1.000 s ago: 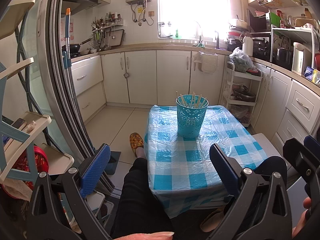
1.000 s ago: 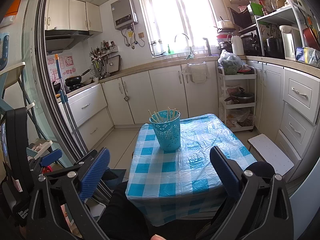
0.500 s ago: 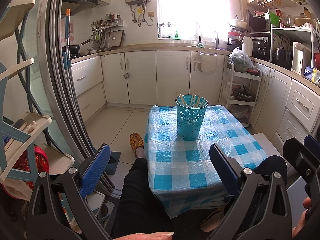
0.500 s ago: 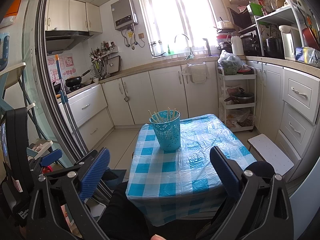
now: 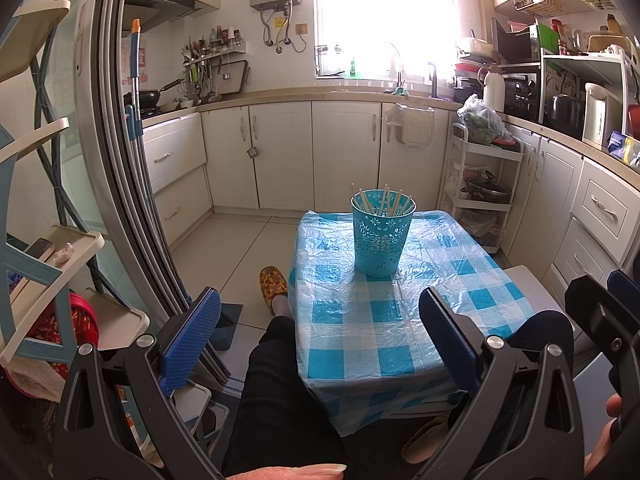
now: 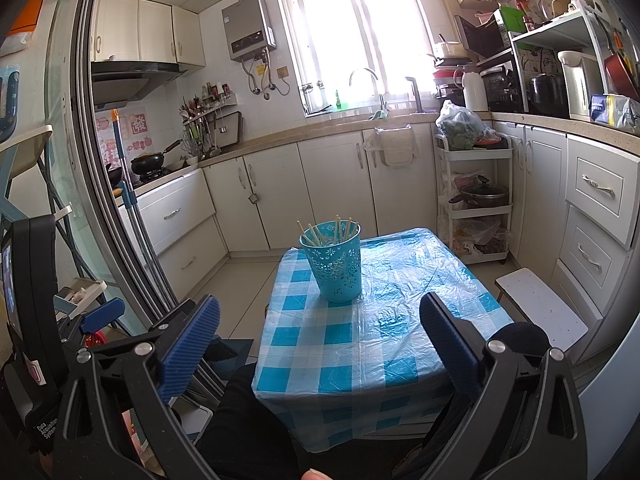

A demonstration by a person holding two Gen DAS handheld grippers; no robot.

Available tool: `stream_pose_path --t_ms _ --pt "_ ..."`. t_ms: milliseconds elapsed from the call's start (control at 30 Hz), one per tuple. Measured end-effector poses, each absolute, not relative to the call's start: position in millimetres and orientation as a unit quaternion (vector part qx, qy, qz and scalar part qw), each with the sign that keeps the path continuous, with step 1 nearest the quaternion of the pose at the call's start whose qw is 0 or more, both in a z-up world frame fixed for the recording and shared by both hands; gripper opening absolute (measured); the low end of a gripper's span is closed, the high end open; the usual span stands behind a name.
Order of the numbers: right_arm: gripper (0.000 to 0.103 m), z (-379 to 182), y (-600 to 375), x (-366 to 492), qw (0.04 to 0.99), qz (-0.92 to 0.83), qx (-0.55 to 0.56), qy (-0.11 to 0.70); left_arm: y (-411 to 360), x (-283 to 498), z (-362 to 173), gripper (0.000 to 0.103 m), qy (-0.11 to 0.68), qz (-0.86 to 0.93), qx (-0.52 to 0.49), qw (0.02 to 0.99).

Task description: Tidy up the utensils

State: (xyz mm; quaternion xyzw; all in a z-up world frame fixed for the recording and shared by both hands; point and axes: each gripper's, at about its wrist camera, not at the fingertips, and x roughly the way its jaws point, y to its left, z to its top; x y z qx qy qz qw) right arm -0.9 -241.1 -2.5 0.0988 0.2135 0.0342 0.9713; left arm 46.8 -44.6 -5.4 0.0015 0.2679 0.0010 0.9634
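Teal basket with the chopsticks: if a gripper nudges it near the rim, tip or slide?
Probably tips: the teal basket is tall, narrowing to its base. Perforated plastic walls suggest it's light. The glossy plastic tablecloth may let it slide first; chopsticks lean loosely and would likely shift.

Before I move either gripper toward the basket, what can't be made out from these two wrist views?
- Chopsticks: only tips clear the blue basket rim in both views; its wall hides their count and lengths.
- Basket floor: hidden by its wall, so other utensils inside cannot be told.
- Table underside and legs: covered by the checked cloth.
- Left gripper and right gripper: bodies cut off by the bottom edges.
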Motion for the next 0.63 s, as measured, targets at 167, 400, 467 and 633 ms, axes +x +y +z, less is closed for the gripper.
stream_pose_path --t_ms 167,400,467,633 --pt "0.096 -2 -242 -1 0.971 0.034 0.100 0.214 -42 36 0 0.095 0.241 0.013 -0.002 0.971" --pt "0.096 -1 -248 3 0.969 0.035 0.104 0.220 -45 45 -3 0.095 0.262 0.000 0.005 0.965" --pt "0.096 -2 -251 5 0.969 0.034 0.107 0.222 -45 47 -6 0.095 0.266 -0.001 0.006 0.964" --pt "0.096 -15 -259 24 0.967 0.024 0.108 0.228 -45 56 -13 0.095 0.278 -0.001 0.007 0.960"
